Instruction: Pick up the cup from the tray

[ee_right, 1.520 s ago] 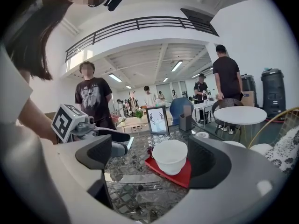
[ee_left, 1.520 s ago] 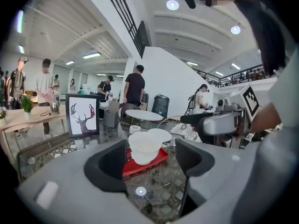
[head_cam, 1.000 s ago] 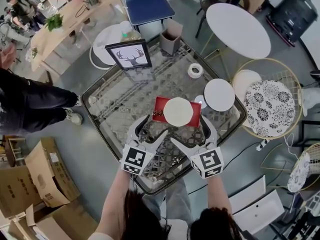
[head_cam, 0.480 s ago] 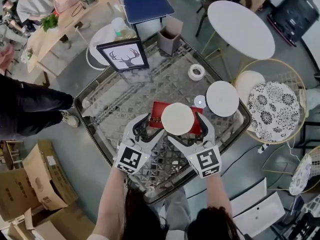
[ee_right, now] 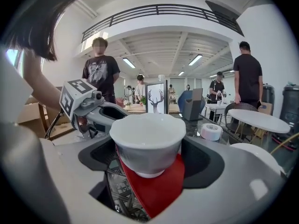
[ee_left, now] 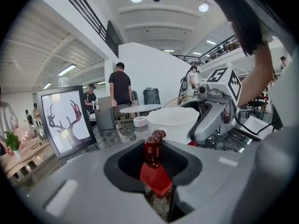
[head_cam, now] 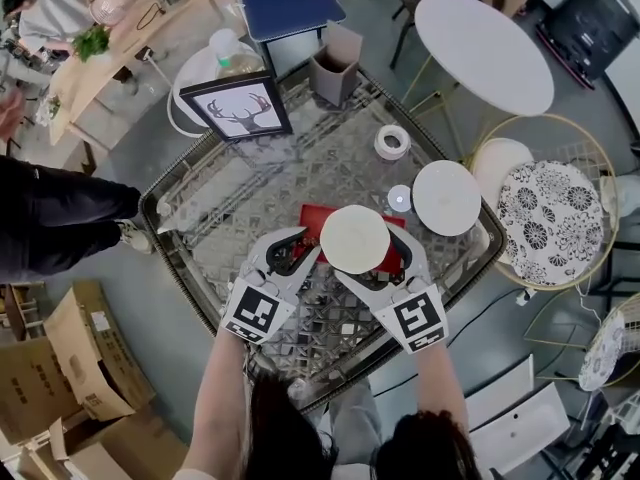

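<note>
Two grippers meet at one red tray (head_cam: 312,215) on the glass table (head_cam: 300,163). The left gripper (head_cam: 285,256) is clenched on the tray's beaded edge, and the right gripper (head_cam: 372,260) grasps the one white cup (head_cam: 354,239) over the tray. Beyond lie one plate (head_cam: 446,197), one tape roll (head_cam: 391,142) and one deer picture (head_cam: 236,109).

My left gripper (head_cam: 288,255) and right gripper (head_cam: 366,252) are smooth light-grey plastic shells. In the gripper views, each has a dark rounded hollow scooped out between its jaws. The left cube (head_cam: 251,314) and right cube (head_cam: 416,321) are white, printed with black square markers on each face I can see. My forearms (head_cam: 222,393) are bare, and dark hair (head_cam: 295,438) fills the bottom edge.
</note>
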Motion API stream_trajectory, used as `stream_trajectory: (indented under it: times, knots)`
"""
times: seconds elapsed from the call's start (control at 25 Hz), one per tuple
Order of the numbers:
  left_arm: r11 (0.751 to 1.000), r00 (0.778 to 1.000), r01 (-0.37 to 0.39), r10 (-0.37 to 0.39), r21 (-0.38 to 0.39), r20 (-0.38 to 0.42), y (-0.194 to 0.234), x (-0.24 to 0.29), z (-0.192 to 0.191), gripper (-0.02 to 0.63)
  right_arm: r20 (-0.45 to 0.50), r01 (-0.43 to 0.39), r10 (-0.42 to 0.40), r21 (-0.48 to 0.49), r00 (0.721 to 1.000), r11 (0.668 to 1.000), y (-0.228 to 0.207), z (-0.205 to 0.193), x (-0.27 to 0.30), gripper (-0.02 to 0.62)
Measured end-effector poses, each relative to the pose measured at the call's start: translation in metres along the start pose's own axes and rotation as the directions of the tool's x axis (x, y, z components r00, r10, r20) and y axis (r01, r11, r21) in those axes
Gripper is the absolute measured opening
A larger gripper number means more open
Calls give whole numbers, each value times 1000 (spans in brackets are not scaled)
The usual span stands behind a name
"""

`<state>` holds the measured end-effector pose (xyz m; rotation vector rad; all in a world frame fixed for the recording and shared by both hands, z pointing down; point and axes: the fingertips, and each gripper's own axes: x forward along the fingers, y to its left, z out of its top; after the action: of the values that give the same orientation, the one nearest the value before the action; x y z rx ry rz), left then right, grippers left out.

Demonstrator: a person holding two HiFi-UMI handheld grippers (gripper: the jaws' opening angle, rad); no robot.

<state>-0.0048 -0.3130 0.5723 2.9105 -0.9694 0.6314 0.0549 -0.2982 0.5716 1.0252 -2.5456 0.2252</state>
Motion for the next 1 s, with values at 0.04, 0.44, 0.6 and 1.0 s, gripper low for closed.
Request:
stream_trajectory:
  times: [0.04,0.44,0.6,1.0]
  knots:
    - [1000,1000,2,-2,-11,2,0,0,0,95,-1,-3,3,-2,1000,1000,0,0,0,462]
    - [999,1000,11,-10,-44,30,-1,-2,2,92,20,-13,13,0,1000,1000,0,5,-2,459]
    - [999,999,5,-3,-33,47,-4,-9,8,92,52,-26,26,-9,998,1000,5,11,-6,459]
    - [999,998,-11,9,37,59,-19,-55,22,92,74,-62,65,-43,995,997,46,24,-22,459]
